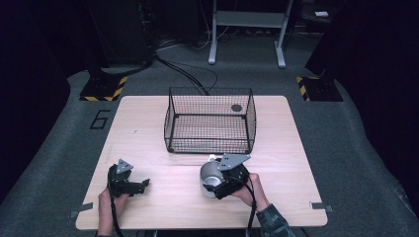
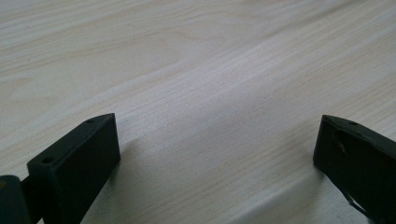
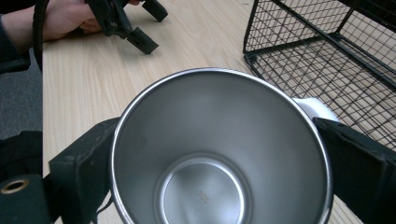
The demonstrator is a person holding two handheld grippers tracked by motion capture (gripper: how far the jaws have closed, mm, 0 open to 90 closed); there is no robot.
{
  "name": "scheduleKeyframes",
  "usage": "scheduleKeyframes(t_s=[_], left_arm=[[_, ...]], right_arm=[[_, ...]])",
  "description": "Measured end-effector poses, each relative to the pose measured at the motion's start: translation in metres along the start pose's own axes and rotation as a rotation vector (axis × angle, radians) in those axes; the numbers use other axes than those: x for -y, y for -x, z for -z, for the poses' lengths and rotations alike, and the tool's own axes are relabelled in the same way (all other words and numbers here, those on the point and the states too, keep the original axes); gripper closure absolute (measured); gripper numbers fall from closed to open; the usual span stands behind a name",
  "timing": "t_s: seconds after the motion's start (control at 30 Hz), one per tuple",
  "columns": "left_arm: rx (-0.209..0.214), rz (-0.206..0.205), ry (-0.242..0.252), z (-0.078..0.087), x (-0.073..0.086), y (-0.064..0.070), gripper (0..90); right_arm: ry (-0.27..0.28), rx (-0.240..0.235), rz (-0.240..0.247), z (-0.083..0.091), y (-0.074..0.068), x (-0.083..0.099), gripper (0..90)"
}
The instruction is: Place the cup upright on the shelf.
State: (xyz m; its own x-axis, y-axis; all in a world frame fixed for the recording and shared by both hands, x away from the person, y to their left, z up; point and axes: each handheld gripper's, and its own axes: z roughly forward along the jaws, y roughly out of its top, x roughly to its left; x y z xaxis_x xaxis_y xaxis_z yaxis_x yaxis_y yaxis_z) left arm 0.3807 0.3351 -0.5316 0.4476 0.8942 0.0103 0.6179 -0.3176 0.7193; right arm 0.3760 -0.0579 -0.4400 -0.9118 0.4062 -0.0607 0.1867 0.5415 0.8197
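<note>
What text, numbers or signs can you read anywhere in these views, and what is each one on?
"6": a large dark numeral on the grey floor, left of the table.
Yellow-and-black hazard stripes, no words, on the two stand bases on the floor.
A faint stamped mark inside the bottom of the steel cup held by the right gripper: too small to read.

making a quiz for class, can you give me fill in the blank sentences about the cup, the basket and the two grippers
1. The right gripper has its jaws on either side of a steel ____.
2. The black wire basket holds ____ objects.
3. The left gripper has its jaws ____ over the bare wooden table.
4. The steel cup stands on the table, ____ the basket.

Missing words: cup; no; open; outside
</note>
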Motion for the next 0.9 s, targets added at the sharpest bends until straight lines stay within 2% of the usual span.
scheduleKeyframes(t_s=[0.07, 0.37, 0.9], left_arm=[[0.0, 0.0, 0.0, 0.0, 0.0, 0.0, 0.5], [0.0, 0.0, 0.0, 0.0, 0.0, 0.0, 0.5], [0.0, 0.0, 0.0, 0.0, 0.0, 0.0, 0.5]], right_arm=[[0.008, 0.016, -0.023, 0.002, 0.002, -0.001, 5.8], [0.018, 0.042, -0.05, 0.011, 0.011, -0.003, 5.8], [0.023, 0.068, -0.062, 0.022, 0.022, -0.016, 5.8]])
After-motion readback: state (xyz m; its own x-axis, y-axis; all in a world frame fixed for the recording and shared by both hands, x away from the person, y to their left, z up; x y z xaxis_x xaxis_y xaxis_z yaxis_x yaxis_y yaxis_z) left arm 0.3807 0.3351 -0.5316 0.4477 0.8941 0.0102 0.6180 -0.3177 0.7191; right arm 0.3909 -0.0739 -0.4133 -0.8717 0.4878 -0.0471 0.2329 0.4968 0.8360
